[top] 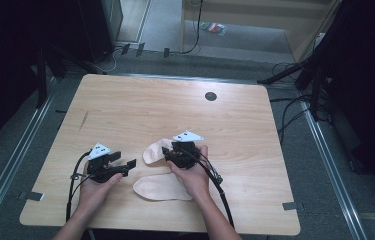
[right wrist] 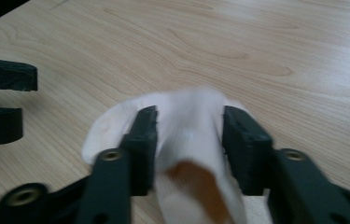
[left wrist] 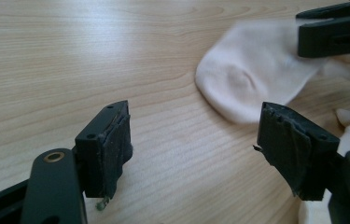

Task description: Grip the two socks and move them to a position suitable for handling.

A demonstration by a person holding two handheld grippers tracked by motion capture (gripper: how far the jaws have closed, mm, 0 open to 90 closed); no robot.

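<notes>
Lying near the front middle of the table point(top: 125, 100), two pale socks sit close together: the far sock point(top: 153, 151) is bunched and curved, and the near sock point(top: 162, 187) is stretched out flat just in front of it, toward the person. In the right gripper view the far sock point(right wrist: 186, 126) rises between the two black jaws as a loose fold with its opening showing. The right gripper point(top: 171, 151) has its jaws parted around that fabric; the left pad looks to be against the cloth, while a sliver of space shows at the right pad, so I would call it a slack hold at best. The picture is blurred there, and I cannot tell more.

The left gripper point(top: 127, 165) is off to the left of both socks, its jaws standing apart with bare wood between them. From its own view the far sock point(left wrist: 252, 79) lies ahead and to the right, with the right gripper's jaws over its far edge.

A hand wraps each gripper from behind, and a black cable trails back from each toward the table's near edge. A small dark round hole point(top: 210, 96) marks the far side of the wooden top.
</notes>
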